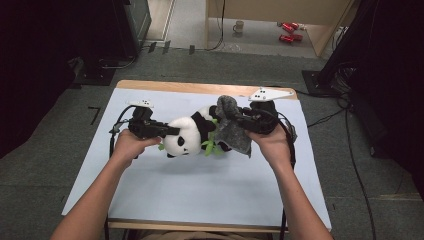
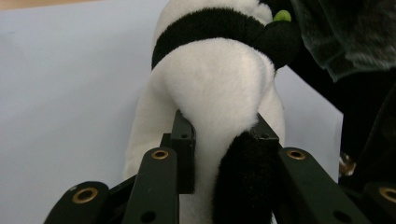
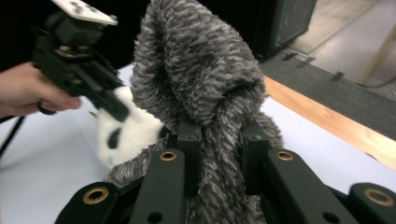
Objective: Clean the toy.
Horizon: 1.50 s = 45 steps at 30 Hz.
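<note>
A black-and-white plush panda (image 1: 182,137) with green leaves lies on its side in the middle of the pale sheet (image 1: 200,190). My left gripper (image 1: 172,131) comes in from the left, and its jaws pinch the panda's white and black plush (image 2: 219,79) between them (image 2: 224,133). My right gripper (image 1: 235,120) is shut on a fuzzy grey cloth (image 1: 231,131), which it holds bunched up just right of the panda. In the right gripper view the cloth (image 3: 201,70) rises in a fold above the jaws (image 3: 219,135). Behind it are the panda's face (image 3: 126,133) and the left gripper (image 3: 112,109).
The table's wooden far edge (image 1: 200,87) runs behind the sheet. On the floor beyond are a mug (image 1: 239,26), red objects (image 1: 288,31) and cables (image 1: 330,117). Dark equipment stands at the back left and right. The front half of the sheet is bare.
</note>
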Available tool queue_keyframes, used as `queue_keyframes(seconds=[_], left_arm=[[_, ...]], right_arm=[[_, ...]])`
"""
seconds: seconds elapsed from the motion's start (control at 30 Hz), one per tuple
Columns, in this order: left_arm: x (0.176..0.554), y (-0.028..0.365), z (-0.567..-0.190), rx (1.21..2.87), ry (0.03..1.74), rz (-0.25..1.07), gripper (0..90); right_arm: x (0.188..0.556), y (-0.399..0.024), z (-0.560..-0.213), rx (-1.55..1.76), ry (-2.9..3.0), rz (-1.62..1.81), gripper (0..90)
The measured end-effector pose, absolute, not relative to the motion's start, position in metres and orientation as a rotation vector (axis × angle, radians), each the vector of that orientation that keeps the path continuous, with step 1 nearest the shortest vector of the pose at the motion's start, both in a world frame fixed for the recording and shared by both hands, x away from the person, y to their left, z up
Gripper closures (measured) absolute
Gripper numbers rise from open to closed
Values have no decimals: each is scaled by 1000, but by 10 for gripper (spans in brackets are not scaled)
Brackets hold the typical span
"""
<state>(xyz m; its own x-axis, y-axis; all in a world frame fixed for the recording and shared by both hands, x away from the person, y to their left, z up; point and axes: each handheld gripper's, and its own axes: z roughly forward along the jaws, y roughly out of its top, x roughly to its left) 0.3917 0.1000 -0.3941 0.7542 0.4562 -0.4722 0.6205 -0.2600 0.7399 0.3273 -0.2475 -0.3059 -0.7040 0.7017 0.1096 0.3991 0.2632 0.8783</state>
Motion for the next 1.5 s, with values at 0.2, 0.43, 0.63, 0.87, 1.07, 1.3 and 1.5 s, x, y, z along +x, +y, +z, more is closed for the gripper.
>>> queue_keyframes(seconds=[0.2,0.43,0.63,0.87,1.07,1.3,1.5], left_arm=[[389,92,-396,1772,942,-193,705],[387,75,-396,1720,980,-239,704],[389,72,-397,1749,1002,-221,704],[389,71,-405,1823,1017,-206,706],[392,75,-403,1782,1026,-203,707],[394,78,-397,1760,1025,-195,705],[396,78,-393,1775,1018,-177,704]], right_arm=[[323,-222,-311,963,2288,1455,767],[325,-183,-338,936,2379,1443,768],[322,-158,-369,878,2413,1371,770],[314,-148,-401,891,2456,1371,772],[304,-139,-413,851,2507,1335,772],[301,-130,-422,836,2559,1299,772],[299,-124,-427,831,2610,1278,772]])
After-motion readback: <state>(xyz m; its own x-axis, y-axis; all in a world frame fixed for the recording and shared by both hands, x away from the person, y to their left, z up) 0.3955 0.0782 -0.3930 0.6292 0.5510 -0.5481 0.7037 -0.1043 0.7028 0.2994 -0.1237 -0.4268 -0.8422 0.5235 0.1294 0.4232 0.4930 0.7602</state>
